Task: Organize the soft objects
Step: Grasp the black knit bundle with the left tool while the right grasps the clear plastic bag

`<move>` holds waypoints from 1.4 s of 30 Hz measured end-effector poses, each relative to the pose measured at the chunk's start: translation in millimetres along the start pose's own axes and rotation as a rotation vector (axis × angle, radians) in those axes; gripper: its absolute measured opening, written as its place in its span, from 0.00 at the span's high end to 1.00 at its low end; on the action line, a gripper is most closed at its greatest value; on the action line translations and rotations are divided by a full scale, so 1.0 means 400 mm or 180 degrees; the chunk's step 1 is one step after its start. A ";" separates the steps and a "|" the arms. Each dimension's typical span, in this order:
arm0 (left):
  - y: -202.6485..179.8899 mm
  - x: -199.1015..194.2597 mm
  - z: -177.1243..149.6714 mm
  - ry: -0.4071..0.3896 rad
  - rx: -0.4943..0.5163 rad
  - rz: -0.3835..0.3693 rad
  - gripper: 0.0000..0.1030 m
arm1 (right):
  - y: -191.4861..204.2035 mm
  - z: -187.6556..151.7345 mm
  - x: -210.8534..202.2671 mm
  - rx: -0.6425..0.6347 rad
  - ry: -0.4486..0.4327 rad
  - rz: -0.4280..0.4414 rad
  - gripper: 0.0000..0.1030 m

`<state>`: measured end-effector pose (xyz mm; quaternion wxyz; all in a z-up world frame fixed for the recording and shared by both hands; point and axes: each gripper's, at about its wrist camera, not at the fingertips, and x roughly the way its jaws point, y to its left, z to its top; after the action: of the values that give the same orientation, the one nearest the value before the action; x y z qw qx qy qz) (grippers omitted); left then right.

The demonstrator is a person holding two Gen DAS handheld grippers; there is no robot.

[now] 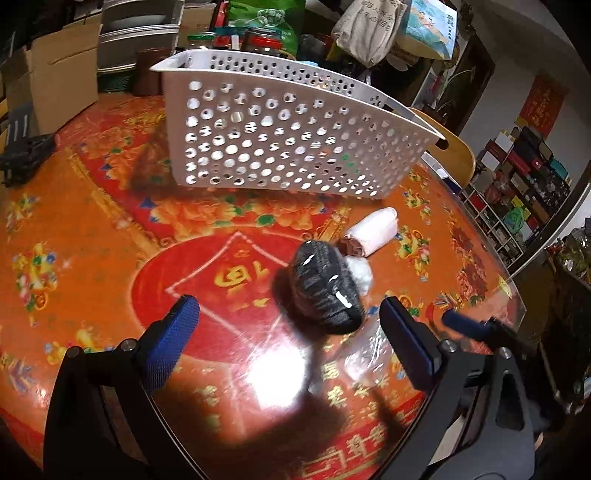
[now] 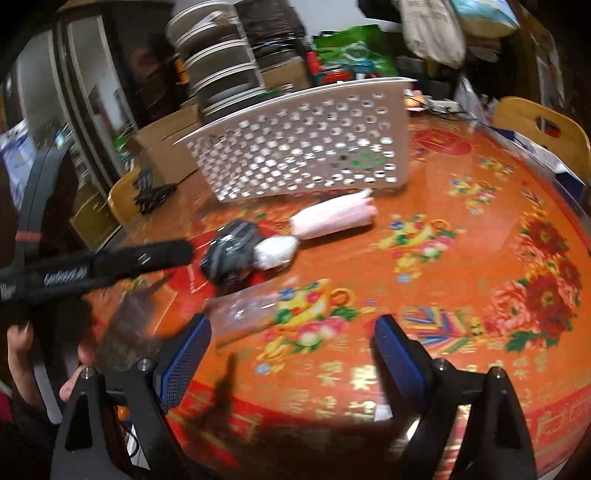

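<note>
Nearest the cameras, both claws hang over the red-orange floral table (image 1: 92,221). Left gripper (image 1: 290,330) has jaws spread wide, nothing between the blue pads, just short of the dark knit bundle (image 1: 325,286). Right gripper (image 2: 291,347) also gapes, holding nothing; its pads sit nearer than the bundle and off to the bundle's right. Clear plastic wrapper (image 2: 243,308) lies flat on the table, just on the near side of the dark knit bundle (image 2: 231,253).

Dark knit bundle rests on the table, touching a small white bundle (image 1: 360,273) on its far-right side. Pink rolled cloth (image 1: 369,236) lies just past the white bundle, touching or nearly so, blur makes it hard to tell. White perforated basket (image 1: 295,147) stands beyond the dark knit bundle, well apart from it, with the pink roll just short of its front wall. Basket contents can't be made out through the holes.

Behind the basket: jars (image 1: 260,40), a cardboard box (image 1: 55,81), and a green bag (image 1: 269,20).
</note>
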<state>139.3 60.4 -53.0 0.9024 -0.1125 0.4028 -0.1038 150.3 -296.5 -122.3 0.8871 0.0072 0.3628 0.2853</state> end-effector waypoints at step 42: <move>0.089 0.036 -0.004 -0.0101 0.0153 0.0408 0.60 | 0.112 0.017 0.093 -0.0510 0.0143 -0.0160 0.13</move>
<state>150.7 90.4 -74.4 0.9159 -0.0664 0.3923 -0.0537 153.6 -238.7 -131.0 0.8833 -0.0793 0.3587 0.2911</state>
